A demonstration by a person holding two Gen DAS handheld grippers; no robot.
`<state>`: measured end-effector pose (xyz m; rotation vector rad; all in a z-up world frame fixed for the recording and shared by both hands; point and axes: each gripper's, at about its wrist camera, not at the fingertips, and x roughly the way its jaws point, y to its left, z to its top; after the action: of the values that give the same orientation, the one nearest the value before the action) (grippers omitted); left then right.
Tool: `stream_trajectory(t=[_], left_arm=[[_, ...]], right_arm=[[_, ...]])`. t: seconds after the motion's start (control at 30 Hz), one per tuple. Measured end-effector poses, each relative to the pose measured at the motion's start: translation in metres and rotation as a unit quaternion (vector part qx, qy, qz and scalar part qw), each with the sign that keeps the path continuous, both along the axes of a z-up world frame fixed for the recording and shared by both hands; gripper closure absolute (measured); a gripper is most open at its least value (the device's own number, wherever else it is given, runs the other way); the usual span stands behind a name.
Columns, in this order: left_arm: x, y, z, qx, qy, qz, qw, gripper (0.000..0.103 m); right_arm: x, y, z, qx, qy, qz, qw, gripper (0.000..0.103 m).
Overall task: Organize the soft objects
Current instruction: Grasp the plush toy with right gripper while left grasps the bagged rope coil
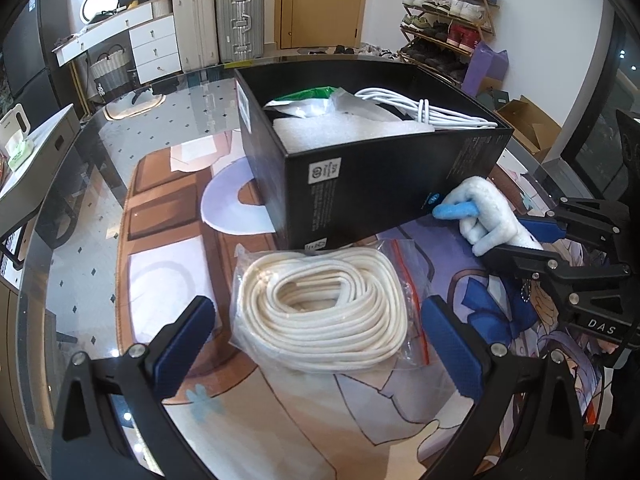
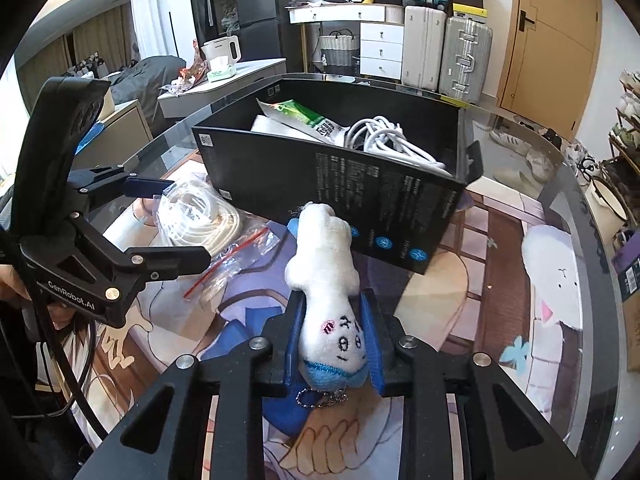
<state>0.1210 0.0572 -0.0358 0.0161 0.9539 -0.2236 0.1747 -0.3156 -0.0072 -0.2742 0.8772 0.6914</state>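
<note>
A white plush toy (image 2: 326, 264) with blue trim and a ball chain is squeezed between the blue pads of my right gripper (image 2: 332, 306), which is shut on it. The toy (image 1: 490, 212) hangs just in front of the near wall of an open black box (image 1: 360, 184). That box (image 2: 340, 196) holds a white cable (image 2: 384, 140), a green packet (image 2: 304, 114) and white foam (image 1: 340, 132). A cream rope coil in a clear zip bag (image 1: 324, 308) lies on the mat between the fingers of my open left gripper (image 1: 320, 332), untouched by its pads.
A printed cartoon mat (image 1: 168, 216) covers the round glass table, whose edge (image 2: 576, 208) curves off at the right. Suitcases (image 1: 218, 24), white drawers (image 1: 154, 46) and a shoe rack (image 1: 444, 20) stand beyond. A side counter (image 1: 36, 152) sits at the left.
</note>
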Motion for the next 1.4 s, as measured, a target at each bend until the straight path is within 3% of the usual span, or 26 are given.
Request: stream_trajectory(t=[0.23,0.53,0.77,0.87,1.4], left_arm=[[0.006,-0.013,-0.004,0.036,0.009,0.002,0.9993,0.0],[0.006,-0.016,-0.004,0.038,0.008,0.003,0.9992,0.001],[-0.003,-0.023,0.004,0.027,-0.013,-0.034,0.999,0.036],[-0.005,-0.023,0.006,0.022,-0.015,-0.041,0.9988,0.041],[-0.025,-0.009,0.021,-0.005,-0.047,-0.028,0.9985,0.042]], right_arm=[[-0.001,-0.005,0.001,0.002,0.001,0.0,1.0,0.076],[-0.002,-0.003,0.001,0.001,0.003,0.001,1.0,0.076],[-0.002,-0.004,0.002,0.002,0.002,0.0,1.0,0.076],[-0.001,-0.005,0.005,0.004,0.001,-0.001,1.0,0.076],[-0.003,-0.007,0.014,0.016,-0.01,-0.002,1.0,0.076]])
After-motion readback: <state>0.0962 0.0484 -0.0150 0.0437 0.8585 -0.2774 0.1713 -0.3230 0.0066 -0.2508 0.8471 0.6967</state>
